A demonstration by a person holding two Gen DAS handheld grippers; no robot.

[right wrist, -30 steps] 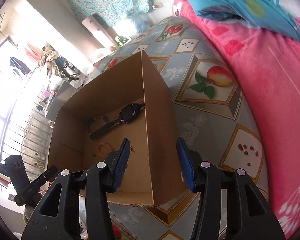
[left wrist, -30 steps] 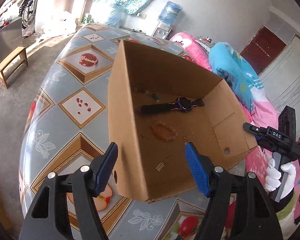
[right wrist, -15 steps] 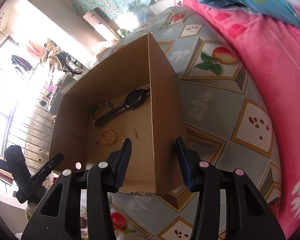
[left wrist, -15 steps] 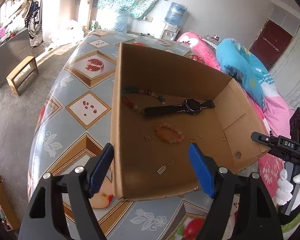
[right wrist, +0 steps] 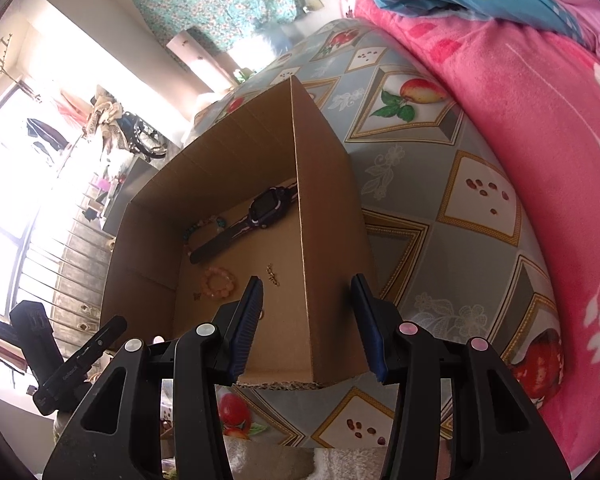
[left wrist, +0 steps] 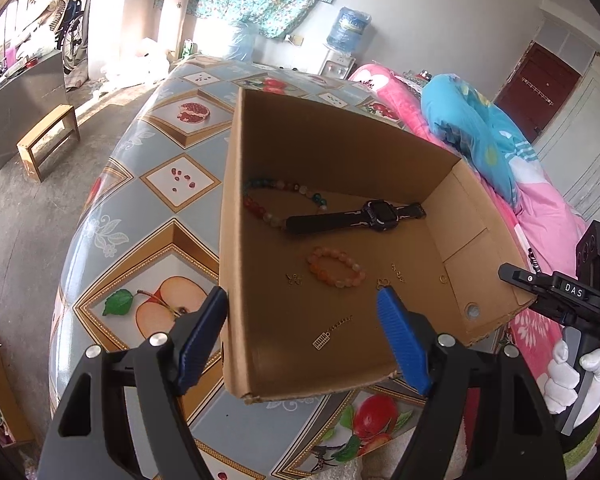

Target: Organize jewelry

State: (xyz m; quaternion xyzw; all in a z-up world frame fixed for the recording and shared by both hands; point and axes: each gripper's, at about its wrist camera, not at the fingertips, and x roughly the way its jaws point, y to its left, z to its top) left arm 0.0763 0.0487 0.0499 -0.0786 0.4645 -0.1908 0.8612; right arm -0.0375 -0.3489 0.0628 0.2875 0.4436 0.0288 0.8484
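Left wrist view puts the jewelry straight ahead of my left gripper [left wrist: 302, 340], on the floor of the cardboard box [left wrist: 340, 152]. Nearest is the peach bead bracelet [left wrist: 336, 267], a closed ring lying flat, just beyond the fingertips and a little right of their midline. Past it lies the black watch [left wrist: 356, 216], its long axis running left to right across the box, strap end left, face right. A multicoloured bead necklace [left wrist: 276, 200] curls against the far left wall, one end touching the strap. Small gold pieces are scattered near the bracelet, including a chain with a comb-like charm [left wrist: 332, 332] on the near side (too fine to make out in detail).

Both tools are spread wide and hold nothing. The left one straddles the box's near left corner, one blue finger outside the wall, the other over the interior. My right gripper [right wrist: 306, 324] straddles a side wall of the box in the same way.

I judge the left tool the better placed for the bracelet: it needs to go forward and down. The box wall between the fingers is the snag risk.

Everything sits on a fruit-patterned tablecloth [left wrist: 156, 184], with pink bedding [right wrist: 540, 120] off to the right.
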